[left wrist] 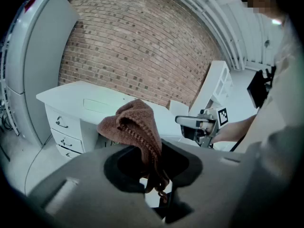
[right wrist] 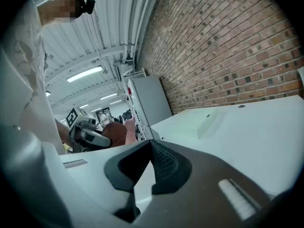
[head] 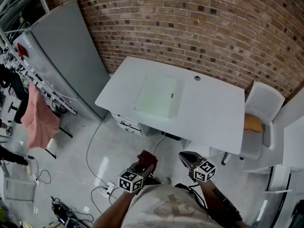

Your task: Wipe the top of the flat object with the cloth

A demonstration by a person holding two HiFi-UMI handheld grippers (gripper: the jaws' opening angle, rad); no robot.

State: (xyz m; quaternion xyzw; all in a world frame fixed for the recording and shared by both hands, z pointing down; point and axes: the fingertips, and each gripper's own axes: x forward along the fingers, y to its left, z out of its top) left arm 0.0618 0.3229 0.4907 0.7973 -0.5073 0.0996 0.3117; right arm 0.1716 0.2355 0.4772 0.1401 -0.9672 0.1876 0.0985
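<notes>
Flat object [head: 158, 96]: pale, shallow slab lying flat on the white desk [head: 213, 113], left of the desk's middle in the head view. Nothing rests on it. No cloth or gripper touches it, so judge its top unwiped.

Desk otherwise almost bare: one small round fitting [head: 197, 78] toward the brick wall. A white chair [head: 263, 106] sits at the desk's right end and a grey cabinet [head: 66, 56] at its left.

Cloth [left wrist: 135, 125]: reddish brown, bunched. It is already in your left gripper [left wrist: 152, 172], whose jaws are pinched on its lower folds. The bulk stands up above the jaws in a loose hood. It is well apart from the flat object, out over the floor in front of the desk.

Right gripper [right wrist: 145, 175]: jaws together with nothing between them. You hold it beside the left one, aimed toward the desk, idle.

You stand back from the desk's front edge with both grippers close to your body.

Progress, as a judgement: the cloth is picked up and that is all. Every wiping stroke remains.

Left to do:
- Close in on the desk.
- Bring the cloth down flat on the slab's top.
- Sweep across the whole top.

The bunched cloth may touch only in a narrow patch. The slab looks light and may slide, so your empty right gripper could steady it.
</notes>
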